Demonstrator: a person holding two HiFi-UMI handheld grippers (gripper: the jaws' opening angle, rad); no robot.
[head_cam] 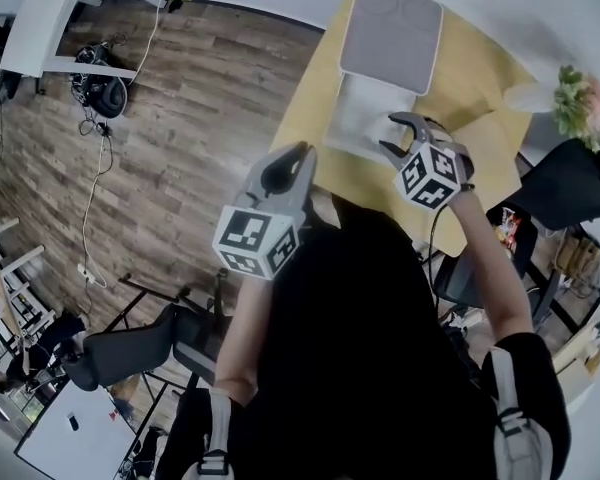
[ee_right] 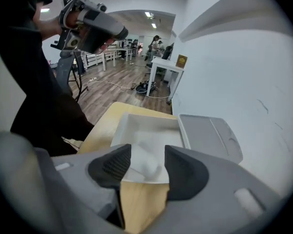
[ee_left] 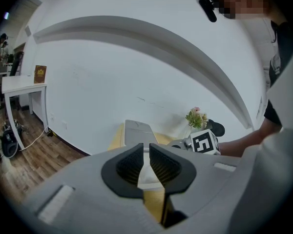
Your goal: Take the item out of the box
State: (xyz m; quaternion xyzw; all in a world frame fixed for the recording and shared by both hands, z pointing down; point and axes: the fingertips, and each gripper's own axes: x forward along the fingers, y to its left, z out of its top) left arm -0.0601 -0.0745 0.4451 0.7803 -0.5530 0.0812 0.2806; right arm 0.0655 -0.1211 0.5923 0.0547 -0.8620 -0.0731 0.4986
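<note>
You're in an open-plan office, by the look of it. You've got wood-look flooring (head_cam: 200, 148), white desks (ee_right: 166, 65) down the room and black office chairs (head_cam: 120, 353). Cables (head_cam: 93, 183) trail across the floor, with strip ceiling lights (ee_right: 147, 14) overhead.

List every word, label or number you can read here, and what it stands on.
No text here can be read.
Brown plaque on the white desk: too small to read.
Marker cubes: square patterns only, no words.
</note>
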